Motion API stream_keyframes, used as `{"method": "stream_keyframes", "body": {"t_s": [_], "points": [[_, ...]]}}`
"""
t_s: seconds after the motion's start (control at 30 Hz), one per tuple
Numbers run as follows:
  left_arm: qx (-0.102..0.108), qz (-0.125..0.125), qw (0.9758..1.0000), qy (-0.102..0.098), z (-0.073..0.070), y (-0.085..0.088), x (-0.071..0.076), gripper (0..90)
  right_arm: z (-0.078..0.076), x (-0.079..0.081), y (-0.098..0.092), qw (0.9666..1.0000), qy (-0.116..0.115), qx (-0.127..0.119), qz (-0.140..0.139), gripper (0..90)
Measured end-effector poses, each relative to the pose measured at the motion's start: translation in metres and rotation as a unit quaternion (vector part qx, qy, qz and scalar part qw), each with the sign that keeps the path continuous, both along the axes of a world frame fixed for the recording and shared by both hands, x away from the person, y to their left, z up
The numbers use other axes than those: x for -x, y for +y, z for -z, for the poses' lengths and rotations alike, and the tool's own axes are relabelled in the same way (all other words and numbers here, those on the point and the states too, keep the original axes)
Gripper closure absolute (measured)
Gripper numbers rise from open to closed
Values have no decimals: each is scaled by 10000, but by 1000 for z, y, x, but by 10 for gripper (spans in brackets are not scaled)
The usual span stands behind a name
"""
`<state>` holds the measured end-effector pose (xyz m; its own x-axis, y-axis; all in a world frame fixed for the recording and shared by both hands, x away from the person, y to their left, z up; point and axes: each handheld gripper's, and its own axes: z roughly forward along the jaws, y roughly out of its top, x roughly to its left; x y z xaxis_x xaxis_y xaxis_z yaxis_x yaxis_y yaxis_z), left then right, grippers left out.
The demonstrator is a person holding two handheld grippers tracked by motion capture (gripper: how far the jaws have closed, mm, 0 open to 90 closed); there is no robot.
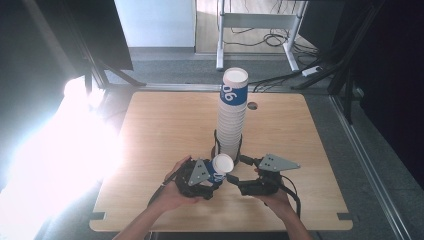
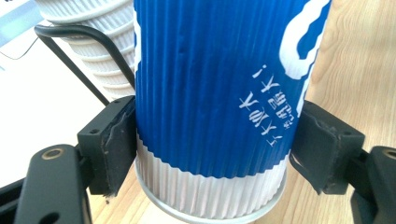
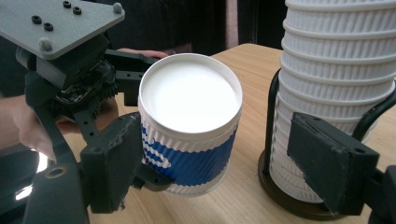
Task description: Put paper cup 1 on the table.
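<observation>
The cup (image 1: 220, 167) sits clamped in our left gripper (image 1: 212, 175), just near of the stack (image 1: 231, 117). Our right gripper (image 1: 235, 176) stands released beside it, jaws apart

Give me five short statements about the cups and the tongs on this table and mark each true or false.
1. The left tongs are shut on a blue cup. True.
2. The held cup lies flat on its side on the table. False: it is held with its white round end facing up.
3. The right tongs grip the tall stack of cups. False: they are open, and their pads press on nothing.
4. The stack stands in a black wire holder. True.
5. The top cup of the stack is plain white. False: it has a blue band with white print.
</observation>
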<state>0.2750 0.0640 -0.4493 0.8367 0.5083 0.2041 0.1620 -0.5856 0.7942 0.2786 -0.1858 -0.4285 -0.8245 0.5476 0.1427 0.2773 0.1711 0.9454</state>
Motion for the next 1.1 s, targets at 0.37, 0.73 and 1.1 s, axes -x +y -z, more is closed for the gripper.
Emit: {"method": "stream_keyframes", "body": {"t_s": [0.37, 0.73, 1.1], "points": [[-674, 102, 9977, -25, -2, -5, 0, 213, 4, -1, -4, 9998, 144, 54, -112, 161], [-928, 113, 9956, -66, -3, -9, -2, 213, 9, -4, 6, 9990, 314, 114, -306, 139], [-1233, 220, 9917, -295, -4, -20, 2, 212, 16, -8, 18, 9972, 464, 252, -525, 154]]}}
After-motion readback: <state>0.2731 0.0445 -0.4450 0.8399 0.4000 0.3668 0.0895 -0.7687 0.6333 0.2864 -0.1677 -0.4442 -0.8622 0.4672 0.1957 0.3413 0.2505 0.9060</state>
